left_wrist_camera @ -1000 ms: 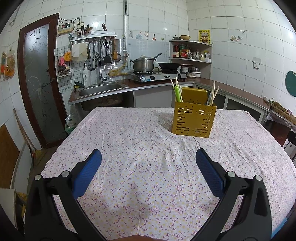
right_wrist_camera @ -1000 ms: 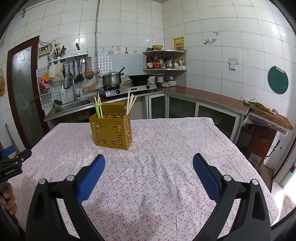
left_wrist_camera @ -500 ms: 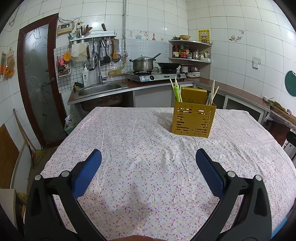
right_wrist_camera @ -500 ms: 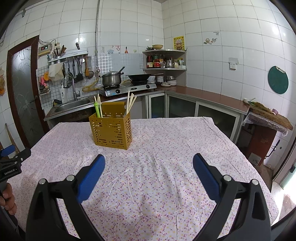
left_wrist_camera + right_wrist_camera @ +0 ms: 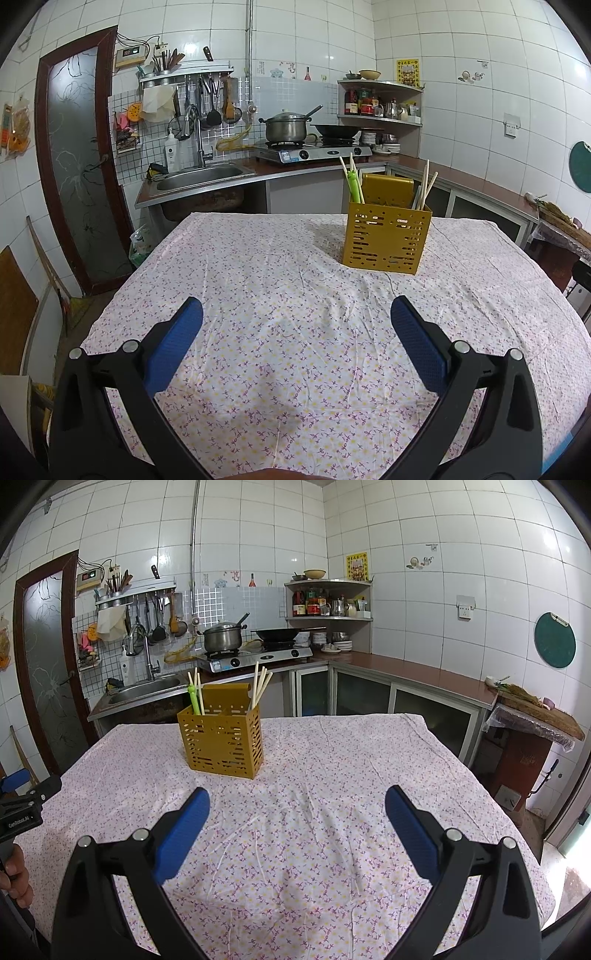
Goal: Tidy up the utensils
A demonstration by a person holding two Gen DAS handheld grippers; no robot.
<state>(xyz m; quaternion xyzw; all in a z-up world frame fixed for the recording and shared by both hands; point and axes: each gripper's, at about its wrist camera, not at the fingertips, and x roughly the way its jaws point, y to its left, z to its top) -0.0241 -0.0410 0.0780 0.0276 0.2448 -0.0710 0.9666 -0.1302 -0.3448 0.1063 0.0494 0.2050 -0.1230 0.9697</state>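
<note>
A yellow slotted utensil holder stands upright on the flowered tablecloth. Green chopsticks and pale wooden chopsticks stick up out of it. My left gripper hovers over the near part of the table, open, with nothing between its blue pads. My right gripper is likewise open and empty, with the holder ahead of it to the left. The left gripper's tip and a hand show at the left edge of the right wrist view.
Behind the table runs a counter with a sink, a gas stove carrying a pot and a wok, and a corner shelf. A brown door is on the left. A wooden side table stands at the right.
</note>
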